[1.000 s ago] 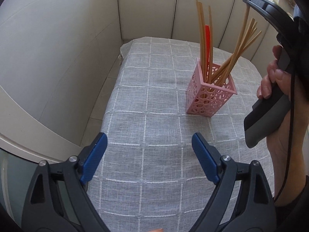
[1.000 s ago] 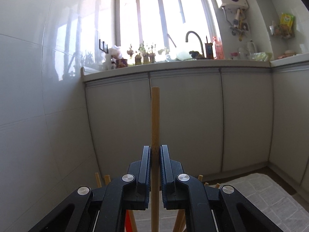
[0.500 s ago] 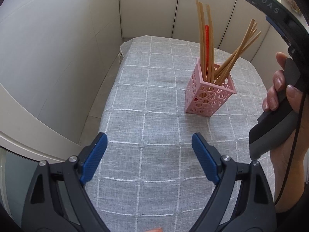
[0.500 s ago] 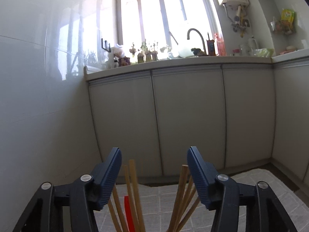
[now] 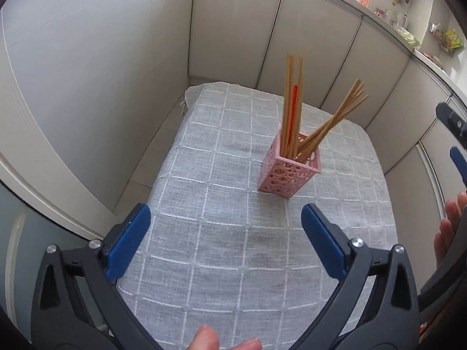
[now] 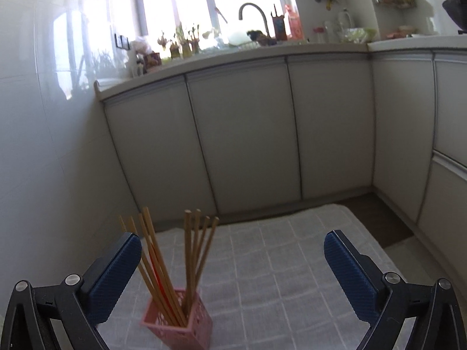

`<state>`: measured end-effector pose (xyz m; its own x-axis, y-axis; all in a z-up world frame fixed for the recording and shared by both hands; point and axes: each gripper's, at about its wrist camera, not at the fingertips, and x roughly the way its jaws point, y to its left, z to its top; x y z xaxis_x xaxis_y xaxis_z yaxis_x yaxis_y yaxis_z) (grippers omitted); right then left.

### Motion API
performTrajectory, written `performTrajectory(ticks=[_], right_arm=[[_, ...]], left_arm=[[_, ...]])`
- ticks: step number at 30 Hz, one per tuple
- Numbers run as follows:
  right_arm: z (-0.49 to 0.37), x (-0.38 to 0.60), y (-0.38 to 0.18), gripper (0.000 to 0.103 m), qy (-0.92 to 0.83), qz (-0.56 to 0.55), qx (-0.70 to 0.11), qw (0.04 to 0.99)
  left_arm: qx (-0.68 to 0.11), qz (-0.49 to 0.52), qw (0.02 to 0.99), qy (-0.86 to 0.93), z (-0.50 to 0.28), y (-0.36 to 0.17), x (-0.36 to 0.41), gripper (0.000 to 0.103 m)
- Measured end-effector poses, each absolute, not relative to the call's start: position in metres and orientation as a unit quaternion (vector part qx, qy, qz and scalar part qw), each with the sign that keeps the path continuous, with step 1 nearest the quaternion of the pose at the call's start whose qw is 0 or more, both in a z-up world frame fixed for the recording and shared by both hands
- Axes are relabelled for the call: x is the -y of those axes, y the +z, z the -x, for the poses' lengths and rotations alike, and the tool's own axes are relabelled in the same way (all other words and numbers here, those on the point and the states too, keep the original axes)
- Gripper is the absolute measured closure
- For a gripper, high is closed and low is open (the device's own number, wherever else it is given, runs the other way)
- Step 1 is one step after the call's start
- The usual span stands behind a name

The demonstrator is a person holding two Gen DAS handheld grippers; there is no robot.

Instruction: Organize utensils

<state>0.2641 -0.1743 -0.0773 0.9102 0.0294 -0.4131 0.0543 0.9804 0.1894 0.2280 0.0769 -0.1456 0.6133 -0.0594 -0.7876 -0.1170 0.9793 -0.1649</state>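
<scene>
A pink perforated holder (image 5: 290,172) stands upright on the grey checked tablecloth (image 5: 221,233). It holds several wooden chopsticks (image 5: 329,125) and one red stick (image 5: 292,110). My left gripper (image 5: 223,242) is open and empty, near the table's front, well short of the holder. My right gripper (image 6: 232,274) is open and empty, above and behind the holder (image 6: 181,326); the chopsticks (image 6: 189,259) stand just right of its left finger. Part of the right gripper (image 5: 455,140) shows at the right edge of the left wrist view.
White cabinet doors (image 6: 248,134) run along the far and right sides of the table. A tiled wall (image 5: 87,58) is on the left. A worktop with a tap (image 6: 254,11) and clutter sits under a bright window.
My right gripper opened and let go of a chopstick, which now stands in the holder. It then drew back and up to the right. The left gripper stayed open and drifted slightly.
</scene>
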Motion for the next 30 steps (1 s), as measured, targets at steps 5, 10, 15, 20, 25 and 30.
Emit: performTrajectory(ticks=[5, 10, 15, 20, 25, 30], right_arm=[[-0.225, 0.196, -0.05, 0.0, -0.02, -0.079, -0.266, 0.961], [-0.177, 0.211, -0.009, 0.0, -0.027, -0.066, -0.306, 0.949], [-0.123, 0.224, 0.032, 0.0, -0.03, -0.06, -0.314, 0.947], [-0.083, 0.234, 0.07, 0.0, -0.035, -0.064, -0.309, 0.948], [-0.051, 0.239, 0.103, 0.0, -0.039, -0.074, -0.3, 0.95], [-0.032, 0.236, 0.125, 0.0, -0.04, -0.074, -0.306, 0.948]], left_arm=[[-0.425, 0.09, 0.9, -0.006, -0.197, -0.1, -0.06, 0.001], [-0.389, 0.045, 0.92, -0.007, -0.163, -0.037, -0.044, 0.001], [-0.372, 0.019, 0.928, -0.01, -0.131, 0.008, -0.038, 0.001], [-0.356, 0.013, 0.934, -0.024, -0.107, 0.041, -0.029, 0.001], [-0.338, 0.019, 0.94, -0.049, -0.083, 0.071, -0.018, 0.001], [-0.308, 0.011, 0.95, -0.052, -0.071, 0.091, -0.008, 0.001]])
